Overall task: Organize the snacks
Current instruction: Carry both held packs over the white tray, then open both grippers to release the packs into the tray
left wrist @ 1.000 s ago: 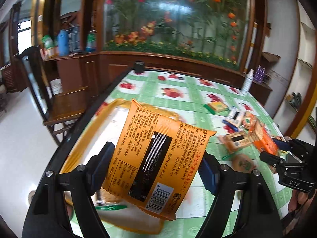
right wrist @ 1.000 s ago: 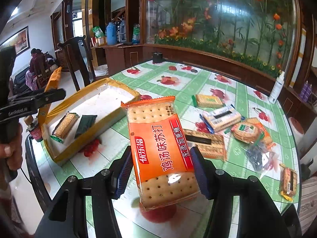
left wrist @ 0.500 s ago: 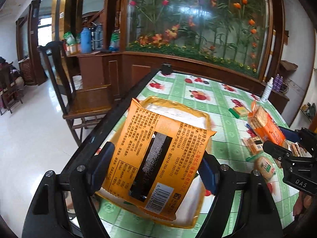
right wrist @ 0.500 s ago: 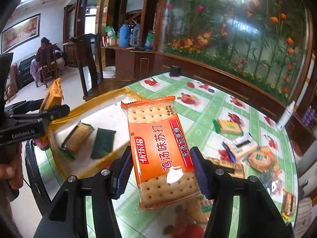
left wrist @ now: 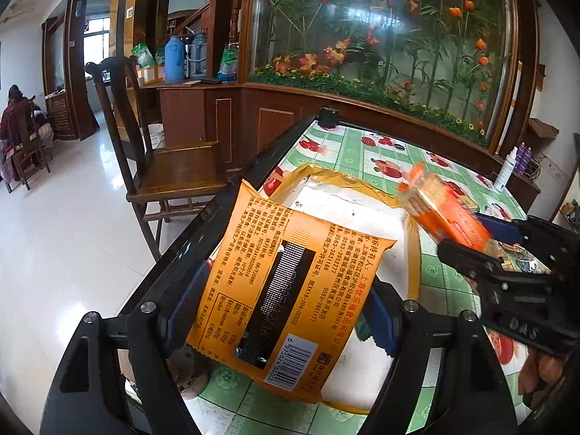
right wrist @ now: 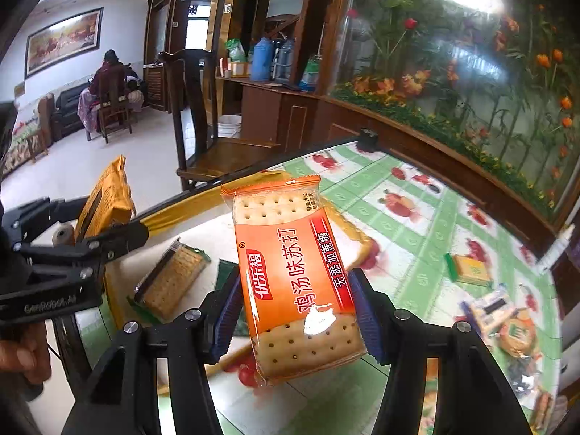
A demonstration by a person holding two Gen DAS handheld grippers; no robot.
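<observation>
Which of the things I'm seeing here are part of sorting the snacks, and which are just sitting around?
Part of the job:
yellow packet in left gripper
cracker pack in right gripper
tray
loose snacks on table

Just around:
chair
thermoses
spray bottle

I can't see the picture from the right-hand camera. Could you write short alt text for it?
The right gripper clamps an orange cracker packet upright above a yellow-rimmed tray on a green fruit-print table. The tray already holds a green-edged cracker pack. At left, the left gripper grips a yellow snack bag.
</observation>
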